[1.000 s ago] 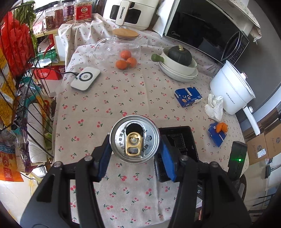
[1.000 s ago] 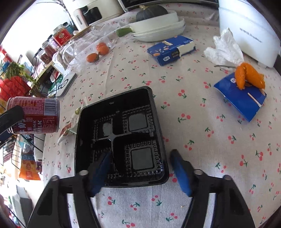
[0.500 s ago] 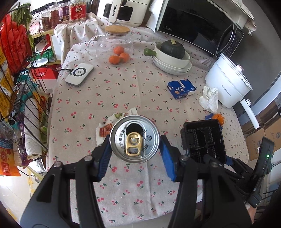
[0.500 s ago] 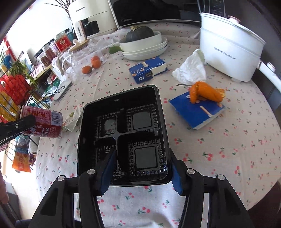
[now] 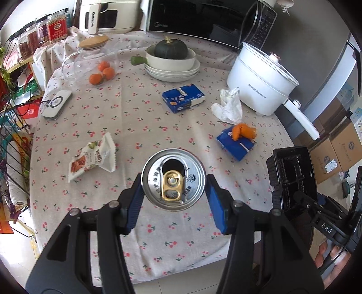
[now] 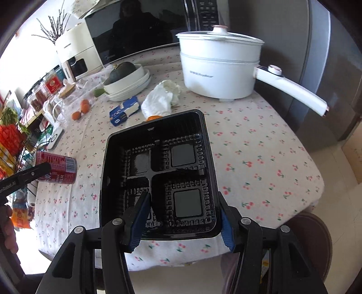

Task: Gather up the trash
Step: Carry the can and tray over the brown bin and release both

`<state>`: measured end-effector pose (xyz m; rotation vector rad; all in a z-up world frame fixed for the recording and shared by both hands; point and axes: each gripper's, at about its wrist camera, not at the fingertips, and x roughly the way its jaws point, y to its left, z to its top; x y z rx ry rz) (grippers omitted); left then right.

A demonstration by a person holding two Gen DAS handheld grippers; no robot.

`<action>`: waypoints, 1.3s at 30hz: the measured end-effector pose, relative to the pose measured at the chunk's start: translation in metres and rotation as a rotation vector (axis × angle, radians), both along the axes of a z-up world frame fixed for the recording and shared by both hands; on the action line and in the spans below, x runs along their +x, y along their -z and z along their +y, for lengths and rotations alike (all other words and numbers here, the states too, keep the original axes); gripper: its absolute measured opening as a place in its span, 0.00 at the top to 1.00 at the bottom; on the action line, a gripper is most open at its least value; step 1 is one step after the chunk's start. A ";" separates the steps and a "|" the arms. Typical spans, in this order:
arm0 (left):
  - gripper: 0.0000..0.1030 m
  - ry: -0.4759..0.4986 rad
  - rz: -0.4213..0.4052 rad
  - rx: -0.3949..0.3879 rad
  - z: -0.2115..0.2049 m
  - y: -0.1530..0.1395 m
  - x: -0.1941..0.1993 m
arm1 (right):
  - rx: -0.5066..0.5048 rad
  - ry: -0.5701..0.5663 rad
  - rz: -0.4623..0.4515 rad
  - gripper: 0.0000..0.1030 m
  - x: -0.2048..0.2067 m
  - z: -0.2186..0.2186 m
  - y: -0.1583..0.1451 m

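The left gripper [image 5: 173, 195] has its blue pads clamped on either side of an opened drink can [image 5: 173, 179], pull tab up toward the camera, held in the air over the near part of the cherry-print tablecloth [image 5: 140, 126]. From the right wrist view the same can [image 6: 56, 168] shows its red side, off to the left of the tray.

The right gripper [image 6: 182, 220] is pinched on the near right corner of a black plastic tray [image 6: 158, 171]: one pad sits inside the tray, the other on the outside wall. The tray is empty, with four compartments, and is lifted clear of the table near its near edge.

Still lying on the cloth: a torn snack wrapper [image 5: 92, 156] left of the can, a blue packet [image 5: 236, 144] with orange peel [image 5: 243, 132] on top to the right, a crumpled white tissue [image 5: 227, 106] just beyond that, and a blue box [image 5: 183, 97] toward the middle.

Farther back there's a white electric pot [image 5: 262, 79] on the right, stacked plates with a dark squash [image 5: 171, 50] in a bowl, a glass jar [image 5: 90, 61] with small oranges by it, and a microwave [image 5: 203, 20] at the far edge.
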<state>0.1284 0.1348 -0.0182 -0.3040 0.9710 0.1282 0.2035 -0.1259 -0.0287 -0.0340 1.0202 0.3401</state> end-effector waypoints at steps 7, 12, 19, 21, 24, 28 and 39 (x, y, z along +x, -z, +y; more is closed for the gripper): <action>0.47 0.120 -0.016 0.002 -0.065 -0.002 0.009 | 0.003 0.077 -0.008 0.45 -0.015 -0.063 -0.011; 0.47 0.207 -0.020 -0.001 -0.110 0.000 0.011 | 0.006 0.138 0.000 0.44 -0.030 -0.108 -0.011; 0.47 0.351 -0.017 -0.011 -0.170 0.004 0.007 | 0.021 0.232 0.026 0.44 -0.055 -0.172 -0.006; 0.47 0.394 -0.016 -0.014 -0.186 0.005 0.003 | 0.027 0.257 0.035 0.44 -0.063 -0.190 -0.004; 0.47 0.458 -0.011 -0.029 -0.208 0.009 -0.002 | 0.039 0.296 0.048 0.44 -0.076 -0.219 0.001; 0.47 0.537 -0.005 -0.045 -0.235 0.015 -0.010 | 0.040 0.336 0.062 0.44 -0.091 -0.247 0.006; 0.46 0.670 0.055 -0.035 -0.286 0.047 -0.022 | 0.044 0.386 0.102 0.44 -0.104 -0.280 0.018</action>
